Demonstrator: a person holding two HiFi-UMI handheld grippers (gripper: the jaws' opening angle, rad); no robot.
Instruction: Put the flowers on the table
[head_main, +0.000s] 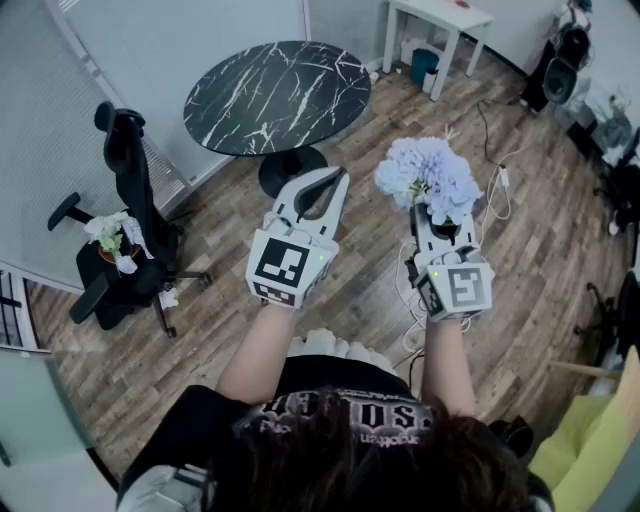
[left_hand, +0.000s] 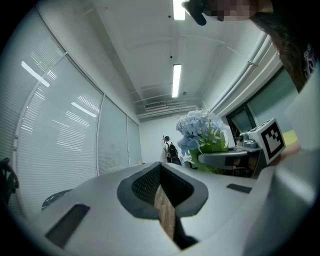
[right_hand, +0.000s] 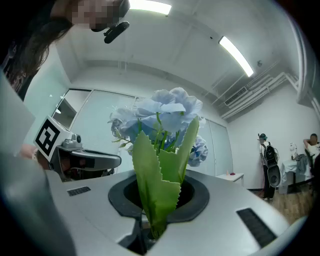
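Observation:
A bunch of pale blue flowers (head_main: 428, 178) with green leaves stands up out of my right gripper (head_main: 441, 228), which is shut on the stems. In the right gripper view the serrated leaves and blooms (right_hand: 162, 125) rise from between the jaws of that gripper (right_hand: 158, 187). My left gripper (head_main: 335, 182) is held beside it at the same height, shut with nothing in it. The left gripper view shows its closed jaws (left_hand: 162, 169) and, to the right, the flowers (left_hand: 197, 131). The round black marble table (head_main: 277, 95) lies ahead of both grippers, with its top bare.
A black office chair (head_main: 125, 170) at the left carries a small pot of white flowers (head_main: 115, 238). A white side table (head_main: 440, 15) stands at the far right. Cables (head_main: 497, 190) trail over the wood floor, with equipment (head_main: 560, 60) along the right wall.

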